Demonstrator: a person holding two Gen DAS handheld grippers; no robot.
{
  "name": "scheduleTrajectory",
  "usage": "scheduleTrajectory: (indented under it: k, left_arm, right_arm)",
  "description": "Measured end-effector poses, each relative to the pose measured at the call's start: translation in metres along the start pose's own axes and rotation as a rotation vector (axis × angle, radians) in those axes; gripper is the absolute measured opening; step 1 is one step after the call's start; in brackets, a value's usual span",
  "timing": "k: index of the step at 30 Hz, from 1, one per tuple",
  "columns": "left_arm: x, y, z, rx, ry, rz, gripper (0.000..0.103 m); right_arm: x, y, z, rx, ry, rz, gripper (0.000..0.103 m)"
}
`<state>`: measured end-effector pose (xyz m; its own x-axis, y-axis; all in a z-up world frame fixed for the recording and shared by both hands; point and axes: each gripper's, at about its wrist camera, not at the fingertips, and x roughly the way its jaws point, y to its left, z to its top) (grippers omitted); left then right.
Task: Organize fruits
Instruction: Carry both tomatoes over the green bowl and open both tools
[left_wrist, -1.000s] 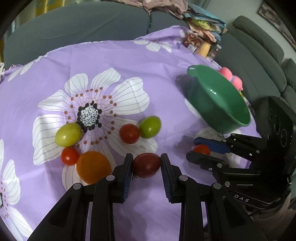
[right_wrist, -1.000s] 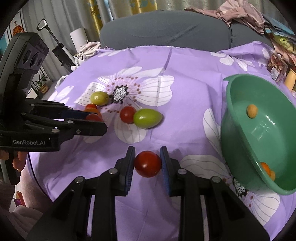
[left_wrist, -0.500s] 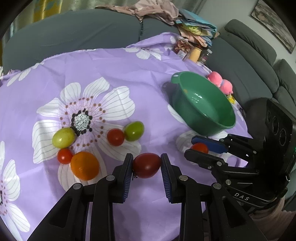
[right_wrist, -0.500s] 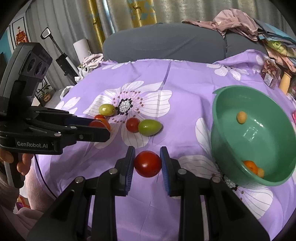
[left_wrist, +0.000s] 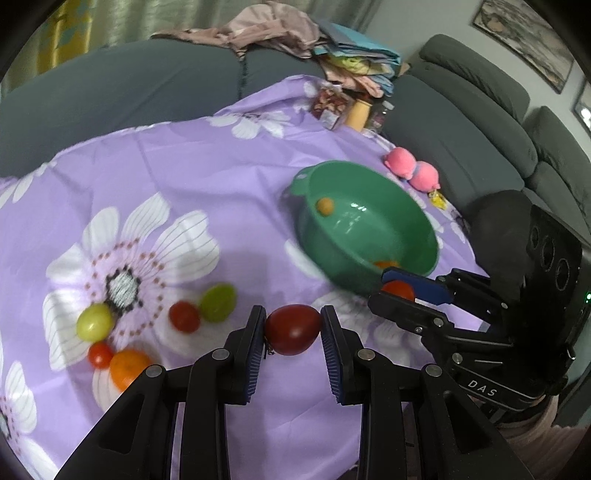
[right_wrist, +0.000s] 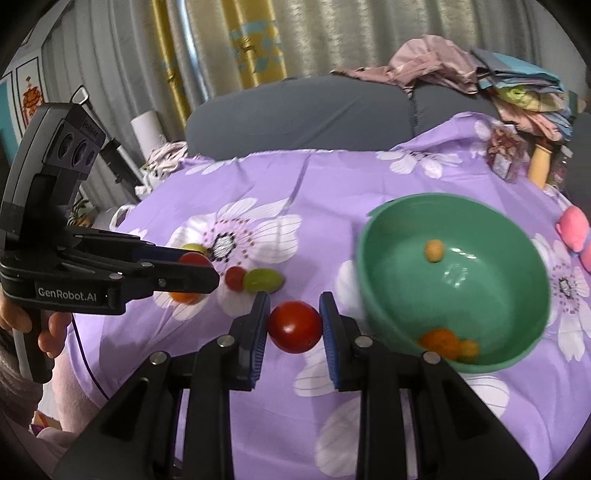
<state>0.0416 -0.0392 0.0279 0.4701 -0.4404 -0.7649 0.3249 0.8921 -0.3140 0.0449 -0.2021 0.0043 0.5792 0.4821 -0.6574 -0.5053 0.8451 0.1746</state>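
My left gripper (left_wrist: 293, 334) is shut on a dark red tomato (left_wrist: 293, 328) and holds it above the purple flowered cloth (left_wrist: 184, 166). My right gripper (right_wrist: 294, 325) is shut on a bright red tomato (right_wrist: 294, 326), held just left of the green bowl (right_wrist: 517, 363). The bowl also shows in the left wrist view (left_wrist: 306, 229) and holds a few small orange and yellow fruits (right_wrist: 441, 341). On the cloth lie two green fruits (left_wrist: 218, 302), two small red tomatoes (left_wrist: 184, 316) and an orange (left_wrist: 127, 369).
Grey sofas (left_wrist: 461, 122) ring the table. A pile of clothes (right_wrist: 443, 74) lies on the sofa back. A jar and packets (left_wrist: 358, 114) stand at the far table edge. Pink plush toys (left_wrist: 412, 168) lie right of the bowl.
Both grippers have risen and pulled back with their tomatoes, so the table and bowl look farther away. The inside of the bowl now shows in the left wrist view.
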Motion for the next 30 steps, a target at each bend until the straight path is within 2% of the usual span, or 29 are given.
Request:
scheduleTrajectory:
  k: [9, 17, 30]
  left_arm:
    - [0.028, -0.032, 0.033, 0.076, 0.011, -0.046, 0.031]
    - [0.070, -0.055, 0.054, 0.122, 0.076, -0.061, 0.031]
    - [0.102, -0.065, 0.057, 0.144, 0.134, -0.027, 0.031]
  right_arm:
    - [-0.012, -0.036, 0.002, 0.059, -0.041, -0.060, 0.028]
    - [-0.011, -0.070, 0.006, 0.100, -0.058, -0.100, 0.028]
    - [0.008, -0.092, 0.005, 0.123, -0.013, -0.140, 0.030]
